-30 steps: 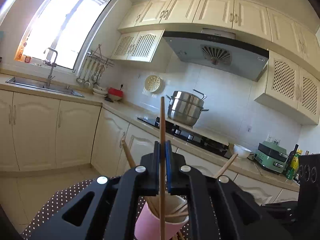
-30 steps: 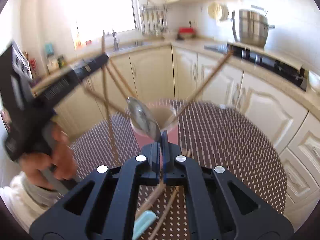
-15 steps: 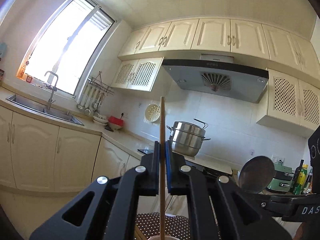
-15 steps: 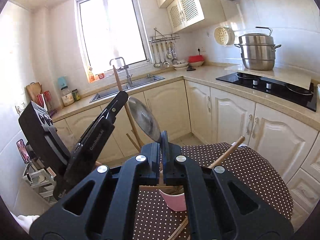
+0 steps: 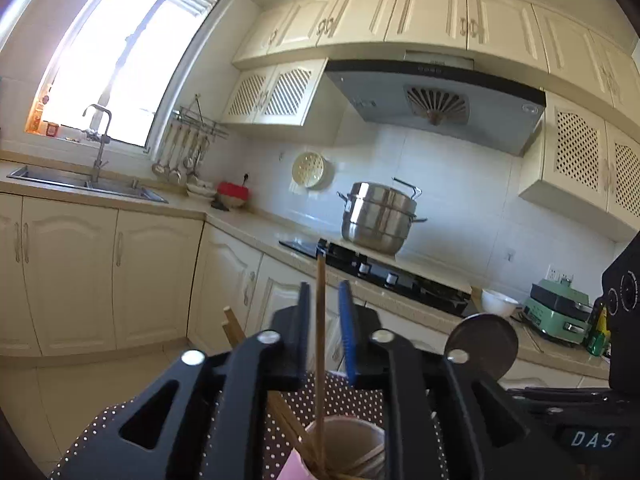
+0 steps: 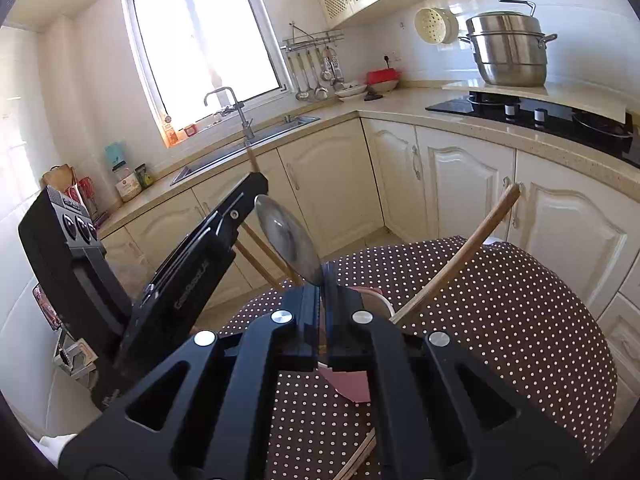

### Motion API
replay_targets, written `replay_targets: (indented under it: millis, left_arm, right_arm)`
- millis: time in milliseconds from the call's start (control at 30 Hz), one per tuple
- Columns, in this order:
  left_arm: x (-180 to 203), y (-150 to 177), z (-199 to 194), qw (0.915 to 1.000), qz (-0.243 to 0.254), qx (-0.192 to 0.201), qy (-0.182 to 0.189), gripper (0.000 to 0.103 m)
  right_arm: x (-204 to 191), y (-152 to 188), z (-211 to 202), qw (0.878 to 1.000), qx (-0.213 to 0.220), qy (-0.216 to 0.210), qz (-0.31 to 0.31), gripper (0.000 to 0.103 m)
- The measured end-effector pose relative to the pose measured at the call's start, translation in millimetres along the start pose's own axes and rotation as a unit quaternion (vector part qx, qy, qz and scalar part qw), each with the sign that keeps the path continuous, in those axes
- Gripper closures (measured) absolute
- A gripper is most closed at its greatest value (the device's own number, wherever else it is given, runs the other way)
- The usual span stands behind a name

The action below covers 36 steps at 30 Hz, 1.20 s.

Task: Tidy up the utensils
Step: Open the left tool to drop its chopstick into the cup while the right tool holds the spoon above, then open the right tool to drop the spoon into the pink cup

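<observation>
Sunlit cream kitchen: a window (image 5: 120, 52) glares above a steel sink (image 5: 80, 184) and tap (image 5: 98, 140), with cabinets running along two walls and a grey hood (image 5: 436, 100) over a black hob (image 5: 384, 276). One steel steamer pot (image 5: 380, 216) stands on the hob's far side; one red-lidded bowl (image 5: 234, 192) sits in the counter corner below a rail of hanging ladles (image 5: 184, 156). One white bowl (image 5: 498, 302) and one green appliance (image 5: 560, 314) rest at the counter's right end.

Nearer the cameras, a round bench under a brown, white-dotted cloth (image 6: 500, 320) carries one pink cup (image 5: 344, 448), seen from above in the left wrist view and mostly hidden behind the jaws in the right. Several wooden chopsticks lean in the cup; their exact count cannot be told.

Left hand-held gripper (image 5: 324, 332) has its jaws opening, with one chopstick (image 5: 320, 340) standing upright between them, its lower end down in the cup and neither pad pressing it.

Right hand-held gripper (image 6: 322, 308) is clamped on one metal spoon (image 6: 286, 240), the bowl of it rising up and to the left above the closed jaws, just over the cup. One longer wooden stick (image 6: 460, 252) slants out to the right from the cup. More sticks lie on the cloth near the bottom edge.
</observation>
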<state>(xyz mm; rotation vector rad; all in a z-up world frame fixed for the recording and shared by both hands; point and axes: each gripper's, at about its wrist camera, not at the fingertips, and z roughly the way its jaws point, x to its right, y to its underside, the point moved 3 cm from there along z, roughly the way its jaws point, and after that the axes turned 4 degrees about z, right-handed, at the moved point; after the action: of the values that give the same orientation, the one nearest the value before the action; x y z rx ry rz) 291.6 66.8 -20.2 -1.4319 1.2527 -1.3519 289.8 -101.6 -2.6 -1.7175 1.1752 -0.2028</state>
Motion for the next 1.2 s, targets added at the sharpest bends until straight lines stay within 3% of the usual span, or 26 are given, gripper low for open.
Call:
replay_targets:
  millis: [33,367,467,700,733,767,833,967,1200]
  left_arm:
    - [-1.8,1.6,-0.9,1.0000,0.002,-0.006,-0.005,0.066]
    - [-0.2,13.8,-19.9,0.9970,0.040,-0.066,-0.007,0.048]
    - [0.4,13.3,-29.2,0.9962,0.048,-0.071,-0.011,0.040]
    - [0.3,2.4,-52.6,0.9961,0.057,-0.063,-0.019,0.035]
    - [1.0,0.4,-56.8,0.9960,0.061,-0.061,-0.021,0.033]
    - [1.3,-0.7,-60.3,0.9958,0.065,-0.060,-0.023,0.031]
    - [0.5,-3.9,-68.3,0.9961,0.064,-0.056,-0.025,0.029]
    - [-1.2,-9.3,-81.6,0.9957,0.065,-0.057,-0.033,0.028]
    - [1.5,-13.2,-104.2,0.9947,0.070,-0.067,-0.034,0.027]
  right_arm:
    - [1.1,2.6,0.5,1.000,0.000,0.002,0.002,0.101]
    - [0.7,20.1,0.7,0.999,0.009,0.034,0.012,0.100]
    - [-1.4,21.8,-2.7,0.999,0.013,0.043,0.012,0.099]
    - [-6.2,22.0,-13.5,0.998,0.028,0.056,0.016,0.097]
    - [-7.4,21.6,-16.1,0.998,0.032,0.057,0.016,0.088]
    - [-9.7,21.3,-18.0,0.998,0.034,0.057,0.016,0.071]
    - [-12.3,20.7,-24.1,0.997,0.046,0.064,0.016,0.058]
    - [-14.3,18.2,-36.6,0.996,0.062,0.057,0.022,0.051]
    - [-16.4,21.2,-58.1,0.995,0.074,0.071,0.013,0.050]
